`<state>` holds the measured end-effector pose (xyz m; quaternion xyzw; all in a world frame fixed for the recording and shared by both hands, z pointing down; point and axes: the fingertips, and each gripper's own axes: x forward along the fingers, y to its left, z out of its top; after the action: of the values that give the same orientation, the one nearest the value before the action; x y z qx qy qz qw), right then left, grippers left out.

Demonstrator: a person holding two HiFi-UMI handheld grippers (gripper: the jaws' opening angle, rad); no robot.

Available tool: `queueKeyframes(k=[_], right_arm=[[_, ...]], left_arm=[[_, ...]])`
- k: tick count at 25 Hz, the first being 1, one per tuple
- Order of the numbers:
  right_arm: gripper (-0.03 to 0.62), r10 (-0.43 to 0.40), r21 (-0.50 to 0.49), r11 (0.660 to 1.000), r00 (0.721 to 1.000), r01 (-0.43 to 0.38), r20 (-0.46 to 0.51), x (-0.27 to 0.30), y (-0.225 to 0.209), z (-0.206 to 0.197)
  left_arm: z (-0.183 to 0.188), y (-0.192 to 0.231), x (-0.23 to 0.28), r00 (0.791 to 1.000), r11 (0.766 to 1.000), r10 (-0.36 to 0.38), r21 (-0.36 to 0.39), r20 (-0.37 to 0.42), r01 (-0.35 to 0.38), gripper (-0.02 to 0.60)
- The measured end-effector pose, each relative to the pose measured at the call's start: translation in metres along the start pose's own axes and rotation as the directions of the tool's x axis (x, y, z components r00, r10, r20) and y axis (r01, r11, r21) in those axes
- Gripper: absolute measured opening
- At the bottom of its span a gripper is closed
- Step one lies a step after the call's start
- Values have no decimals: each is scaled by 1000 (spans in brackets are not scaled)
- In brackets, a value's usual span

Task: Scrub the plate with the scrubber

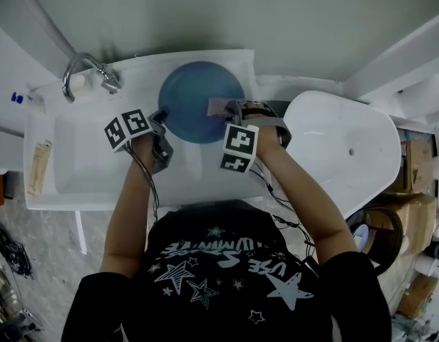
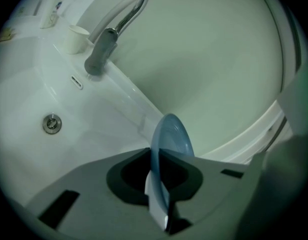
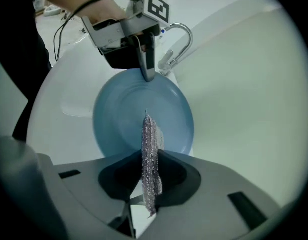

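left tongs (image 1: 161, 117) clamp the blue plate (image 1: 194, 95) by its left rim | plate over sink (image 1: 84, 166), far right side | right tongs (image 1: 226, 108) pinch silver scrubber (image 3: 151, 151) over plate's right part

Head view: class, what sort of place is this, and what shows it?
Probably a bathroom: a white washbasin with a chrome tap and drain, beside what looks like a white bathtub.
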<state>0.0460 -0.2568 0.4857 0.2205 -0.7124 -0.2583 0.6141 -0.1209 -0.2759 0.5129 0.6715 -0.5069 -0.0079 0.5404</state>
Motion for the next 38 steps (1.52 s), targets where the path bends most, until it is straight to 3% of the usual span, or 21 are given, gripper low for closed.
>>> queueKeyframes(k=[9, 13, 15, 17, 20, 23, 25, 28, 31, 33, 38], right_arm=[[83, 119, 130, 982, 984, -136, 134, -33, 24, 28], [83, 35, 153, 986, 982, -64, 184, -48, 4, 31], [83, -24, 159, 987, 979, -9, 204, -52, -16, 31], [83, -88, 131, 990, 973, 61, 213, -56, -38, 31], [83, -137, 49, 990, 962, 129, 235, -62, -66, 38], [83, -128, -67, 986, 951, 153, 281, -69, -92, 58], [83, -100, -157, 976, 949, 152, 298, -74, -102, 70], [83, -21, -279, 954, 952, 110, 307, -76, -105, 82], [83, 72, -344, 938, 948, 42, 310, -76, -102, 90], [83, 110, -377, 926, 947, 13, 302, -75, -99, 95], [83, 167, -451, 892, 952, -36, 255, -67, -94, 107]], left_arm=[[16, 4, 6, 999, 999, 32, 42, 25, -33, 34], [8, 8, 9, 999, 995, 32, 96, 1, -32, 32], [3, 4, 9, 999, 982, 35, 188, -7, -33, 32], [-3, -5, 7, 999, 952, 42, 306, -14, -36, 32], [-9, -27, 1, 999, 882, 46, 469, -8, -37, 32], [-7, -47, -5, 999, 793, 41, 607, 26, -48, 32], [-3, -61, -11, 997, 716, 29, 695, 67, -68, 32], [5, -80, -22, 990, 575, 6, 809, 143, -120, 29], [12, -97, -30, 980, 436, -14, 883, 197, -172, 26], [14, -104, -33, 975, 357, -24, 913, 222, -199, 26], [15, -108, -38, 957, 219, -33, 936, 289, -276, 26]])
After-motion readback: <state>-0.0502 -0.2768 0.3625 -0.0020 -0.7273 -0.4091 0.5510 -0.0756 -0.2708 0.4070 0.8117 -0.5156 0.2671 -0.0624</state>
